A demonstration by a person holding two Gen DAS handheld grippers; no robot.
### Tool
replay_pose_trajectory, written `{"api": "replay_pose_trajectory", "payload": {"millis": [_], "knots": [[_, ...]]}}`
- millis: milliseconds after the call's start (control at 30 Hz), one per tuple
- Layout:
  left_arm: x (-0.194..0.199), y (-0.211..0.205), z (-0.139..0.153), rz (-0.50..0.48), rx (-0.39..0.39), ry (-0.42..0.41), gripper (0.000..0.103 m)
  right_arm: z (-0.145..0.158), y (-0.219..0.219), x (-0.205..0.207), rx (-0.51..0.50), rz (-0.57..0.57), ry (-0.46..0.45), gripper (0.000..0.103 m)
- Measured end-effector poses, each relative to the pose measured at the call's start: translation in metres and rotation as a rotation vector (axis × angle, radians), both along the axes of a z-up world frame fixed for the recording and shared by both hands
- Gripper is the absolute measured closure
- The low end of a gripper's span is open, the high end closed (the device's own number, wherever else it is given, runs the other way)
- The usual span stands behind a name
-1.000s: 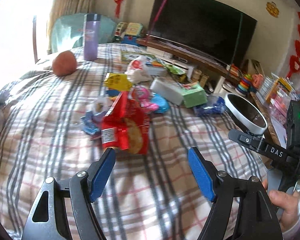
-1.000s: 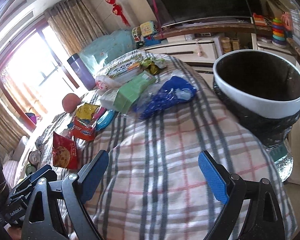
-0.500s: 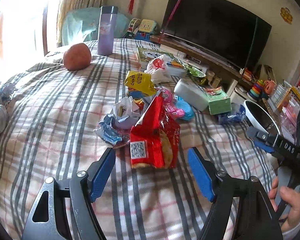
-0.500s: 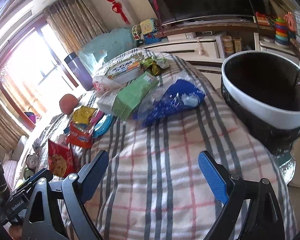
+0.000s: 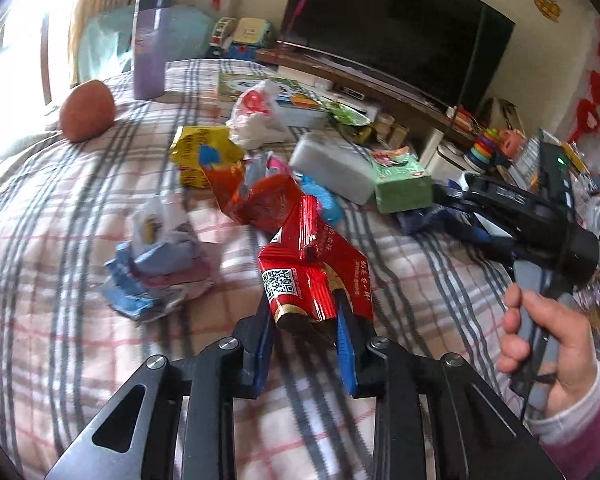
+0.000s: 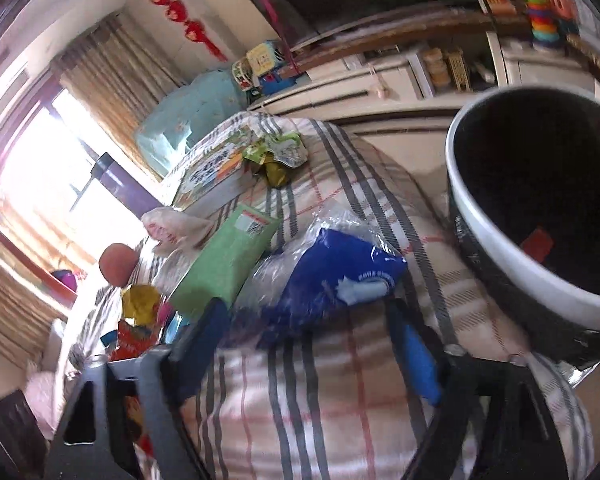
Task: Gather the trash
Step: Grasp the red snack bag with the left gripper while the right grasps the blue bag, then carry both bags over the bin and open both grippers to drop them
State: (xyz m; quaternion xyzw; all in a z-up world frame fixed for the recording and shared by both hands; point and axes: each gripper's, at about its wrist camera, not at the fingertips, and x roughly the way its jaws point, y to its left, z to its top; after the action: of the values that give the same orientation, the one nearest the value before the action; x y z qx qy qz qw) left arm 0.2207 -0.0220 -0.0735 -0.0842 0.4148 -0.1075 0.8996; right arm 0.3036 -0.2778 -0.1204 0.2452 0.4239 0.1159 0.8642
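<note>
My left gripper (image 5: 305,320) is shut on a red snack wrapper (image 5: 308,272), its lower end pinched between the blue pads over the plaid bed. More wrappers lie beyond: a yellow packet (image 5: 202,152), a red-orange one (image 5: 260,200), a white and blue crumpled one (image 5: 156,256). My right gripper (image 6: 316,336) is open, its pads on either side of a blue and clear plastic bag (image 6: 332,276) on the bed. The bin (image 6: 496,248), black with a white rim, stands just right of it.
On the bed (image 5: 60,320) lie a green tissue box (image 6: 228,260), a white pack (image 5: 332,164), a white plastic bag (image 5: 256,116), a flat game box (image 6: 212,172), a purple bottle (image 5: 150,44) and a reddish ball (image 5: 86,106). A TV (image 5: 400,28) and shelves stand behind.
My left gripper moved forward and closed on the red wrapper. My right gripper moved forward and tilted, and its pads now flank the blue plastic bag.
</note>
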Motion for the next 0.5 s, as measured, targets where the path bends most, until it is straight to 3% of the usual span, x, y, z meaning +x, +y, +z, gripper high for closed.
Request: {"api": "replay_pose_trajectory", "payload": {"millis": [167, 500], "knots": [[0.007, -0.001, -0.004, -0.012, -0.007, 0.005, 0.081, -0.004, 0.004, 0.006, 0.034, 0.031, -0.015, 0.067], [0.001, -0.008, 0.003, -0.053, -0.032, -0.029, 0.085, 0.015, 0.000, -0.032, -0.030, 0.057, -0.084, 0.075]]}}
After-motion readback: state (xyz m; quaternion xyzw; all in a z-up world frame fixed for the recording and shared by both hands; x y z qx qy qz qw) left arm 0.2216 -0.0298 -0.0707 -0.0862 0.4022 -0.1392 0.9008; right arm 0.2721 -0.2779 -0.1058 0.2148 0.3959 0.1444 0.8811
